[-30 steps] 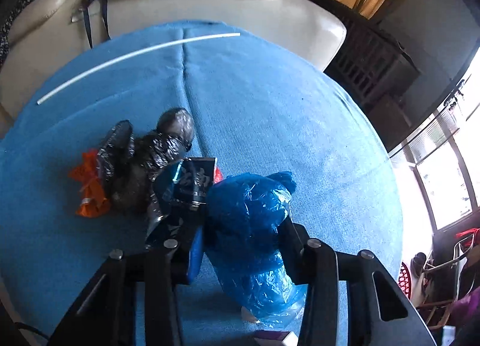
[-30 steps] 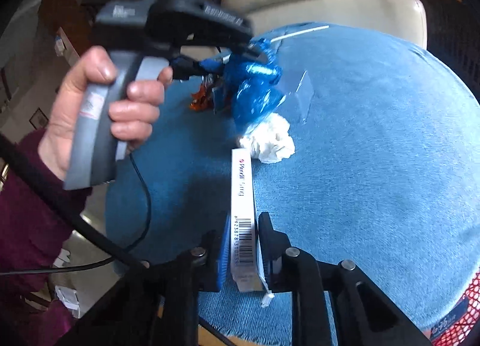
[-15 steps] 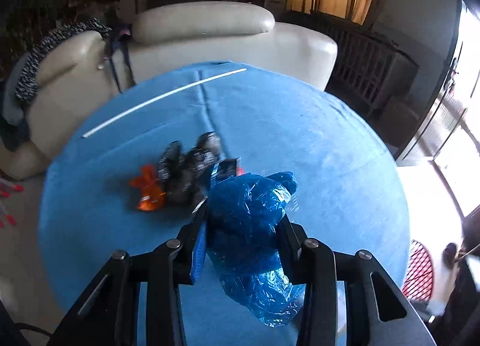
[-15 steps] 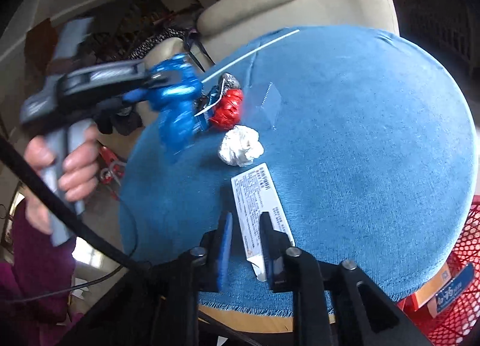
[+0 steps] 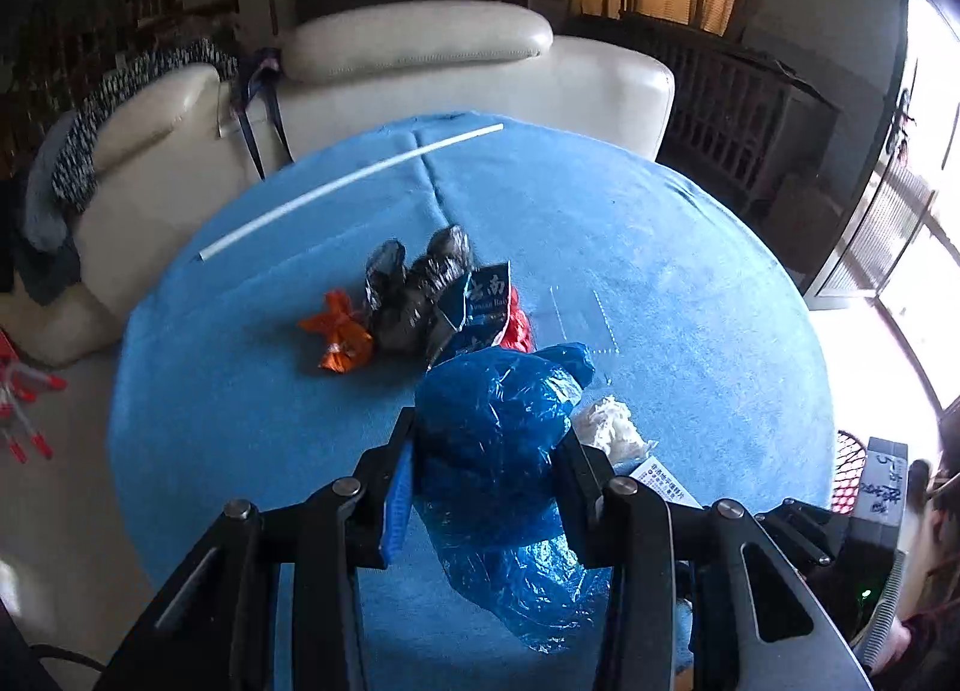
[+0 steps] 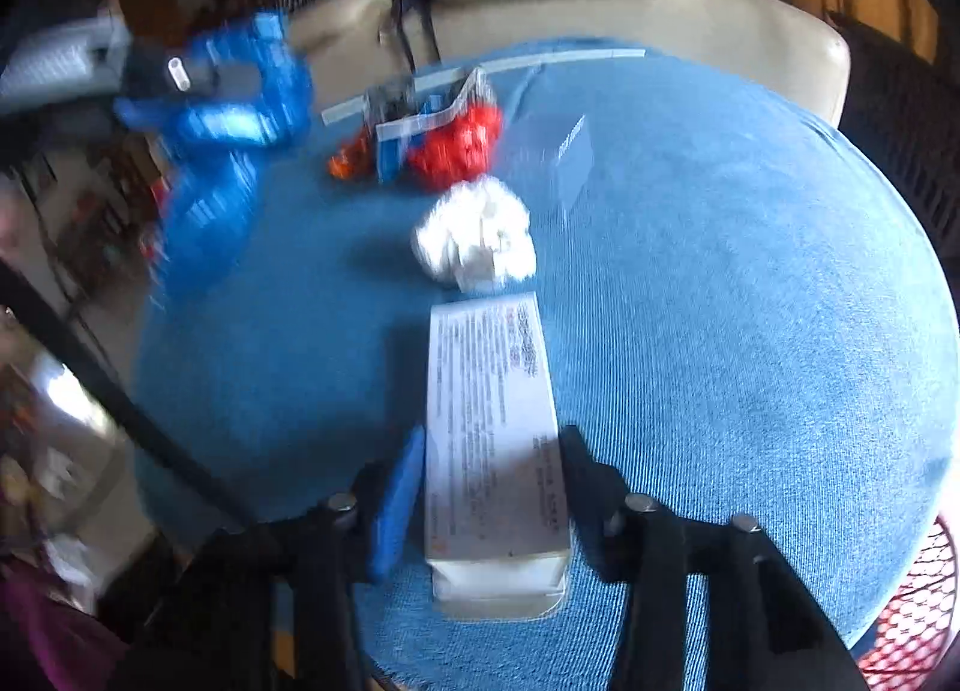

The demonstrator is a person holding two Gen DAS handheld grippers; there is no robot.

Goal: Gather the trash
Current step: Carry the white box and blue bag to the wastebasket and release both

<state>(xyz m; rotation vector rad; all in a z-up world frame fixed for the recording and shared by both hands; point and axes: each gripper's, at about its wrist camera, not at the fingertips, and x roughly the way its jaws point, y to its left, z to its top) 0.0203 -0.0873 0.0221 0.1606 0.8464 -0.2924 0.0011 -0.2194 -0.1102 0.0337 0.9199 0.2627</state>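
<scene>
A person clearing litter from a round, blue-covered counter [image 5: 690, 271] holds a crumpled blue plastic bag [image 5: 498, 439] clamped between the fingers of the left tool [image 5: 489, 451], the bag raised clear of the cloth and hanging below the grip. The landmark here is the crumpled white paper wad [image 6: 474, 238] near the middle of the counter. Just behind it, toward the cream sofa [image 5: 420, 61], sits a small heap of wrappers: a red one [image 6: 459, 142], an orange one [image 5: 339, 340], a black foil one [image 5: 414, 295] and a blue printed packet [image 5: 483, 301]. A long white strip [image 5: 354, 184] lies farther back, near the sofa-side edge. Just in front of the wad, a flat white carton [image 6: 492, 451] lies on the cloth between the fingers of the right tool [image 6: 489, 487], which stand apart on either side of it; whether they touch its sides cannot be told through the blur. The step in hand appears to be carrying the bag off while the right tool lines up on the carton. Next, the right fingers would need to close squarely on the carton's long sides and lift it; a red mesh basket [image 6: 912, 601] shows beyond the near edge, though whether it is the bin is unclear.
</scene>
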